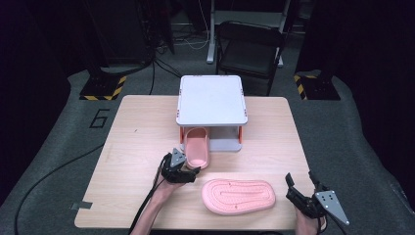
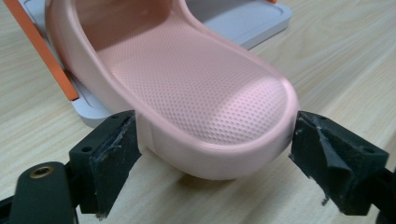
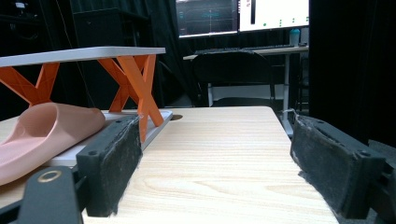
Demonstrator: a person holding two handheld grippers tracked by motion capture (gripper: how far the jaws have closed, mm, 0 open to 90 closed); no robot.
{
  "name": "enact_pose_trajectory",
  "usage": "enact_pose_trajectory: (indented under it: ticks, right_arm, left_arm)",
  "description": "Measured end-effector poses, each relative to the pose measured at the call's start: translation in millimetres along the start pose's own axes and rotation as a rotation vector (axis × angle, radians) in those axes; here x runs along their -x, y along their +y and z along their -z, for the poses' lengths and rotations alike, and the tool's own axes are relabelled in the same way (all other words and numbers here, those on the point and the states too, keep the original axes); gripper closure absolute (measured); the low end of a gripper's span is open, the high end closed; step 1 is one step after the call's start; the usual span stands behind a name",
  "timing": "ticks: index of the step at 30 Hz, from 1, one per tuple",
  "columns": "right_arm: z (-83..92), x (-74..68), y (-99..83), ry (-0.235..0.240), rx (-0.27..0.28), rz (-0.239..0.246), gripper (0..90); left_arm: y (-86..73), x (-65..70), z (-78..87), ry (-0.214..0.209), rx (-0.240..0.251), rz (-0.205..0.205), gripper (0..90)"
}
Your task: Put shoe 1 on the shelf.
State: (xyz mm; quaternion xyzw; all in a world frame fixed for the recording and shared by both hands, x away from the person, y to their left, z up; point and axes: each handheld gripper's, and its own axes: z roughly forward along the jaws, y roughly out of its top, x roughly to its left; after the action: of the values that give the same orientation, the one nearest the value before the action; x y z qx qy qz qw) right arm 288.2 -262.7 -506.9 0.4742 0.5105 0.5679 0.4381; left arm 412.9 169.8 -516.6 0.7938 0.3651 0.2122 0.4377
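My left gripper (image 2: 212,154) has wide fingers either side of the slipper's (image 2: 196,88) heel, whose toe sits under the rack (image 1: 211,100). I should close evenly on the rim. My right gripper (image 3: 215,165) waits wide and empty near the counter (image 1: 132,142) edge, beside the second slipper (image 1: 239,196).

One slipper (image 1: 197,147) is tucked partway under the small rack (image 1: 212,100) at mid-table (image 1: 122,161); the other slipper (image 1: 238,196) is laid sole-up nearer the front edge.
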Motion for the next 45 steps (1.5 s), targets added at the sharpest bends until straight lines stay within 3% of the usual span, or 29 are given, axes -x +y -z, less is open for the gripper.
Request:
enact_pose_trajectory:
  ticks: [3,11,16,17,18,24,30,37,39,41,43,45]
  right_arm:
    - [0.1,0.2,0.5,0.0,0.003,-0.003,16.3]
    - [0.1,-0.9,0.7,0.004,0.004,0.007,16.5]
    - [0.4,-0.2,0.7,0.003,0.004,0.008,16.6]
    - [0.4,0.0,0.7,0.003,0.004,0.007,16.6]
    - [0.2,-0.3,0.5,0.003,0.006,0.004,16.6]
    - [-0.5,-1.3,0.7,0.011,0.001,0.006,16.6]
    - [-0.9,-1.7,0.6,0.013,-0.002,0.01,16.6]
    - [-0.4,-0.9,0.9,0.012,0.002,0.009,16.6]
    - [-0.5,-0.8,0.9,0.01,0.001,0.012,16.6]
    - [-0.6,-1.0,0.7,0.012,0.0,0.008,16.6]
    - [-0.8,-0.9,0.8,0.012,0.0,0.011,16.6]
    - [-0.7,-1.3,1.1,0.013,0.003,0.009,16.6]
  left_arm:
    - [2.5,0.4,-2.2,0.037,-0.001,-0.021,17.1]
    - [14.0,-7.0,-22.2,0.102,0.017,0.05,21.9]
    - [19.9,-13.3,-32.0,0.144,0.02,0.065,24.7]
    - [19.9,-13.3,-32.0,0.144,0.02,0.065,25.5]
    - [21.2,-15.1,-35.6,0.151,0.03,0.09,26.0]
    - [27.7,-22.7,-43.2,0.155,0.027,0.078,26.2]
    - [32.9,-24.2,-48.3,0.15,0.046,0.11,26.1]
    - [34.7,-23.7,-47.6,0.15,0.041,0.096,25.2]
    - [33.6,-21.3,-44.8,0.13,0.039,0.095,25.3]
    - [31.1,-19.1,-43.4,0.136,0.017,0.061,25.0]
    - [28.5,-19.2,-43.7,0.132,-0.011,0.055,25.0]
    - [25.9,-19.8,-47.4,0.152,-0.006,0.062,25.2]
